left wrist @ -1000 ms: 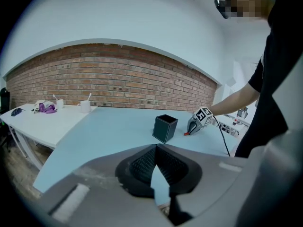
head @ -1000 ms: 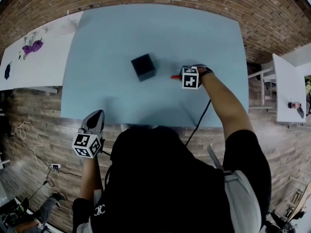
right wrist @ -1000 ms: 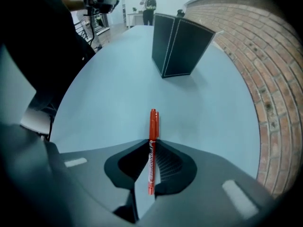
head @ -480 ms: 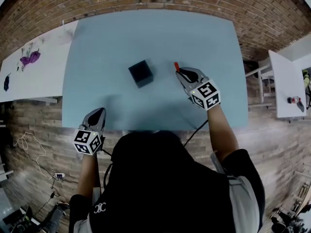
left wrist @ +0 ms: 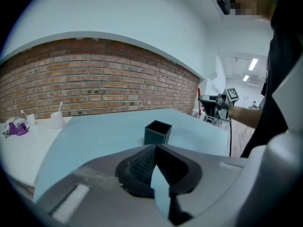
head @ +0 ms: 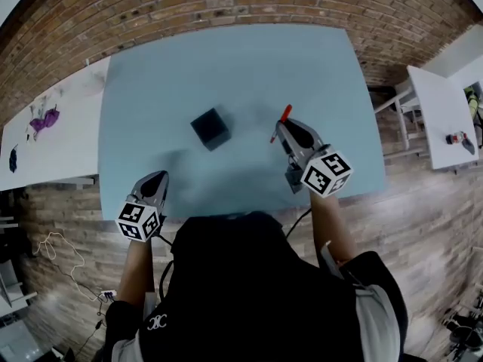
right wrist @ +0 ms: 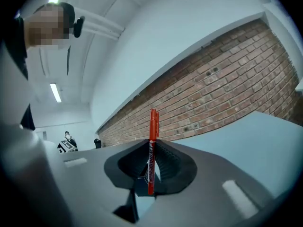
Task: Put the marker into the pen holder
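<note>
Your right tool (head: pixel 284 129) pinches the marker (head: pixel 284 112) near one end, above the surface (head: pixel 226 66) right of the pen holder (head: pixel 210 128) — it could pivot and miss the opening. Left tool (head: pixel 155 178) is pressed together, empty.

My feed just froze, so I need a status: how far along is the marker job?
Done: the red marker is off the light blue table, clamped in the right gripper. In hand: it is held right of the black square pen holder, not over it. Left: move above the holder's opening and release. The left gripper idles shut.
</note>
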Demonstrator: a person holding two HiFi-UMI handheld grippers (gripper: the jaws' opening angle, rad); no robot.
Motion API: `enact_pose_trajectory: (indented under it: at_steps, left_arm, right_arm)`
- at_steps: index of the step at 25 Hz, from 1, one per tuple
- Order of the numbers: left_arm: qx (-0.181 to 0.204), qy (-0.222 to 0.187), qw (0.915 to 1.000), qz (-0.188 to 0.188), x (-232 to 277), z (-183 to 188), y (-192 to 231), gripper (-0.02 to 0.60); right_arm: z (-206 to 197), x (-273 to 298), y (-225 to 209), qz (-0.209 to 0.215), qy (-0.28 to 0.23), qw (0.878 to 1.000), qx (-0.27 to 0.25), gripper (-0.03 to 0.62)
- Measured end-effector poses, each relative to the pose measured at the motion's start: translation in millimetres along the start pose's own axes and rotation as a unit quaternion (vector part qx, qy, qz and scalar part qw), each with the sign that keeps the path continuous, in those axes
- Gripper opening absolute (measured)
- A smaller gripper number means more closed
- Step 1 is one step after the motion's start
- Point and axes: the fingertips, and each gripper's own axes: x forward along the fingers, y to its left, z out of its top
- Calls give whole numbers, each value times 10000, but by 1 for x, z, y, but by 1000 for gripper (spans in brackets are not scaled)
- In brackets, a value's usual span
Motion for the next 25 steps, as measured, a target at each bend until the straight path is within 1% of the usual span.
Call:
enact_pose_trajectory:
  at_steps: [6,8,10,12,13,16,17,21,25]
  left_arm:
    - [301,115,9971,-684,29,9,10,6]
    - [417,103,9952,-884,32,14,11,8]
    - [547,96,9926,-1081,32,17,15,8]
    - [601,126,9902,-1254,29,12,26,8]
    - [595,146,9893,-1327,26,8,34,8]
    - [581,146,9861,-1549,14,-2,58,8]
    - [588,121,9849,-1627,10,-3,66,6]
    - [474,40,9800,-1930,-8,-8,101,8]
    - [419,23,9745,-2205,-29,-13,121,8]
  right_arm:
    - [-23,-9,10,-685,-174,9971,272,47]
    - [-28,-9,17,-823,-220,9957,353,46]
    - [-32,-4,28,-954,-253,9946,321,46]
    - [-32,5,40,-1077,-327,9930,345,46]
    - [-31,11,48,-1099,-427,9918,484,46]
    - [-20,26,72,-1078,-978,9823,1175,48]
    - [-17,31,79,-1138,-1135,9791,1246,46]
    - [-16,55,100,-1722,-1457,9691,1000,48]
    - [-18,70,98,-2312,-1754,9529,879,48]
